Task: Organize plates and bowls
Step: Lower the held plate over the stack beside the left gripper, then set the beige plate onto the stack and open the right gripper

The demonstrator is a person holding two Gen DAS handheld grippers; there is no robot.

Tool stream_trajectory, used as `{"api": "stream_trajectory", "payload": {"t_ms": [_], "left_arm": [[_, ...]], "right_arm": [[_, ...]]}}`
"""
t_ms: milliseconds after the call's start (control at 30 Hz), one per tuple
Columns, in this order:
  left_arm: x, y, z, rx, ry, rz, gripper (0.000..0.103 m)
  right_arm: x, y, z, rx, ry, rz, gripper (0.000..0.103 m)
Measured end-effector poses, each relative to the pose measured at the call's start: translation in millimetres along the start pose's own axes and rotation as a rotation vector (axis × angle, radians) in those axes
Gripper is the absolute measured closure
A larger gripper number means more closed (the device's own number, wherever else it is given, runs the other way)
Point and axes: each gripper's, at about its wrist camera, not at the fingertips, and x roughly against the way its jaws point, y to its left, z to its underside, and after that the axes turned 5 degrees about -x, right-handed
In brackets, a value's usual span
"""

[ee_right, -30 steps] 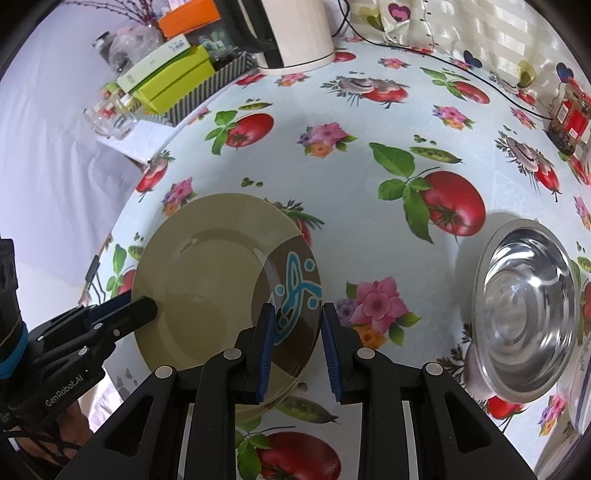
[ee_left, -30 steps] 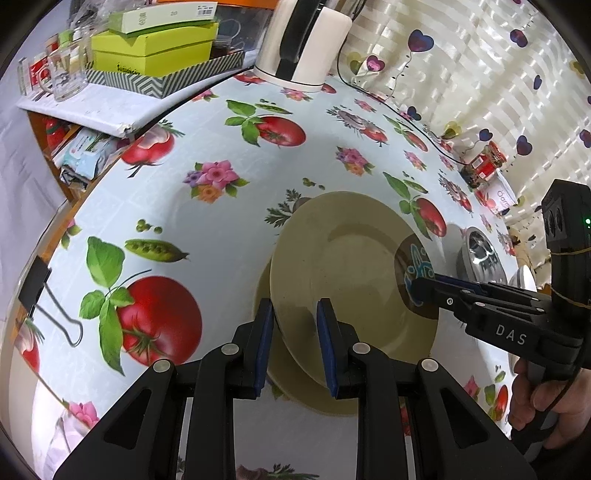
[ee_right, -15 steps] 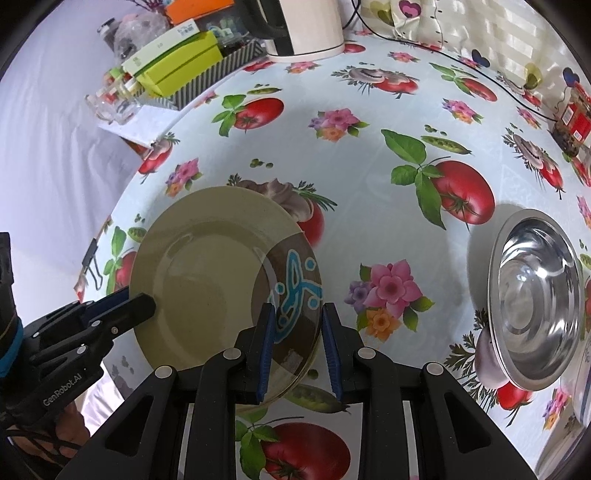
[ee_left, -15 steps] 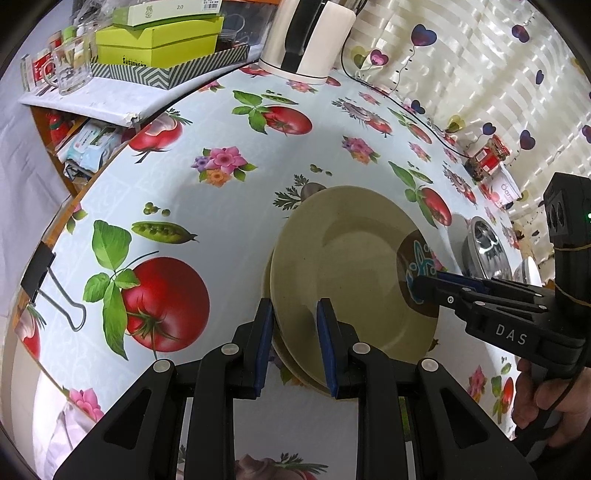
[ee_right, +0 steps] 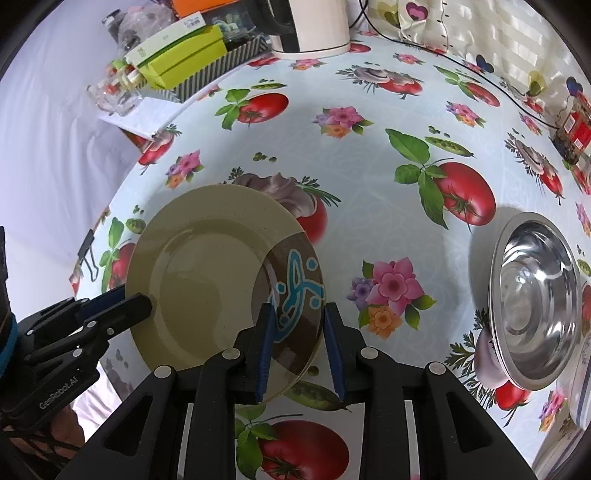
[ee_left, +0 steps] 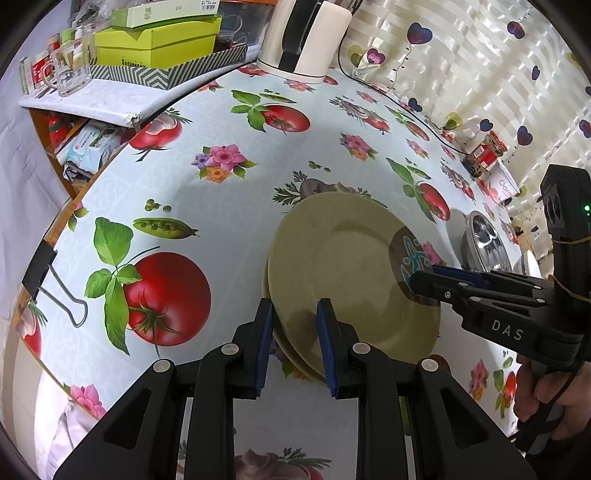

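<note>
The olive plate [ee_right: 207, 273], at lower centre above a second plate [ee_left: 291, 354] on the bench [ee_left: 229, 236], is straddled at opposite rims — left tool [ee_left: 295, 325] pinching; right tool [ee_right: 299, 332] slightly spread, barely changed. Stacking seems nearly finished.

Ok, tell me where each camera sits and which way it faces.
Left wrist: sits on the left gripper, looking steeply down the table at the plate; the right gripper and a hand show at right.
Right wrist: sits on the right gripper, looking steeply down at the plate's patterned rim and a steel bowl; the left gripper shows at left.
Shared: the plate, held at opposite rims, the kettle and green boxes.
</note>
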Motion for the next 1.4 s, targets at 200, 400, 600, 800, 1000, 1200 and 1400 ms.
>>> {"api": "stream_trajectory", "payload": {"t_ms": [200, 400, 600, 800, 1000, 1200, 1400], "left_arm": [[3, 3, 2, 0.004, -0.012, -0.008, 0.079], [3, 5, -1, 0.002, -0.021, -0.010, 0.079], [-4, 7, -3, 0.007, -0.012, -0.011, 0.079], [-7, 6, -2, 0.006, -0.006, -0.013, 0.079], [-7, 5, -1, 0.004, -0.006, -0.016, 0.079], [-6, 5, -1, 0.006, -0.006, -0.015, 0.079], [-3, 6, 2, 0.006, -0.013, -0.011, 0.079]], "right_arm": [[1, 0, 0, 0.002, -0.002, -0.003, 0.075], [5, -5, 1, -0.012, -0.018, -0.009, 0.075], [12, -9, 1, -0.022, -0.057, -0.012, 0.075], [8, -5, 1, -0.005, -0.054, -0.022, 0.085], [8, -3, 2, 0.000, -0.056, -0.020, 0.085], [8, -3, 2, 0.002, -0.055, -0.019, 0.085], [9, -4, 4, -0.009, -0.061, -0.028, 0.084]]}}
